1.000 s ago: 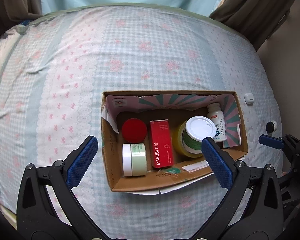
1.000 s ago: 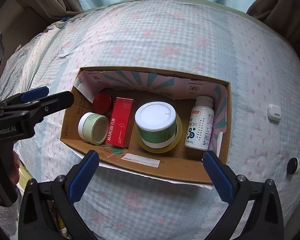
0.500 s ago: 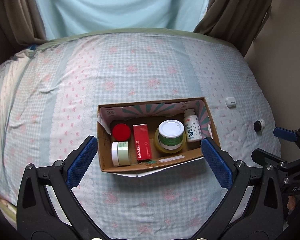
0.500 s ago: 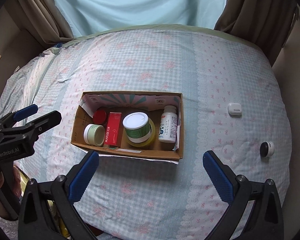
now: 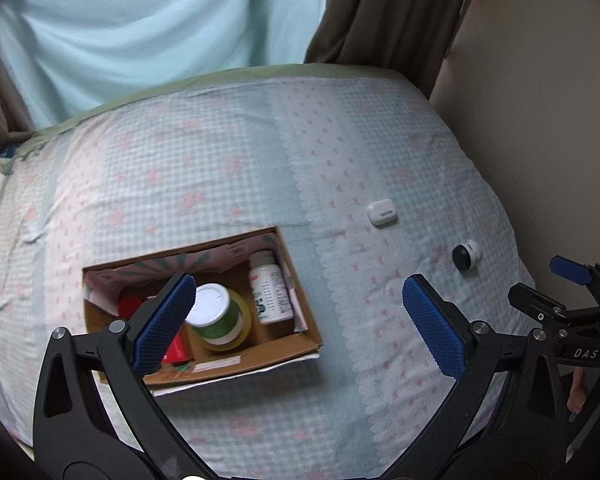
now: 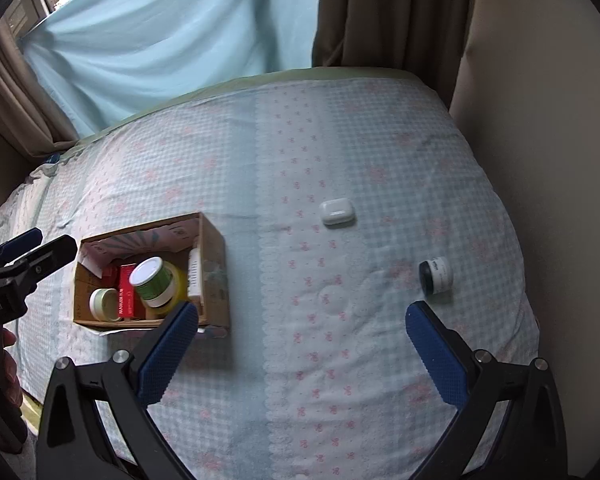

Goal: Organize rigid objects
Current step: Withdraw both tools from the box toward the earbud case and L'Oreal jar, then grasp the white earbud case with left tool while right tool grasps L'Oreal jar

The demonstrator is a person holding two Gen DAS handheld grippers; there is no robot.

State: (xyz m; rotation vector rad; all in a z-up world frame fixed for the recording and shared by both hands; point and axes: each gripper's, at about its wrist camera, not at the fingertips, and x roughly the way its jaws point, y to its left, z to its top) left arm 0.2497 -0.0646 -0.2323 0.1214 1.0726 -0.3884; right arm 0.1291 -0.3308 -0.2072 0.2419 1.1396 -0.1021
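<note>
This is a bedroom in a home: the whole work surface is a bed (image 6: pixel 340 160) covered with a pale blue gingham quilt printed with pink bows and flowers. Behind it hang brown curtains (image 6: pixel 388 12) and a light blue drape (image 6: pixel 172 40) across a window, beside a plain cream wall (image 6: pixel 540 120). A cardboard box (image 6: pixel 216 272) of household jars and bottles sits on the bedding

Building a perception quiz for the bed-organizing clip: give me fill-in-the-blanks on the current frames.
1. The white earbud case lies ____ the cardboard box.
2. The carton lettered MARUBI is ____ in colour.
3. The dark-lidded small jar rests on the ____.
4. The right gripper and the left gripper both have their jaws ____.

Missing words: outside; red; bedspread; open
</note>
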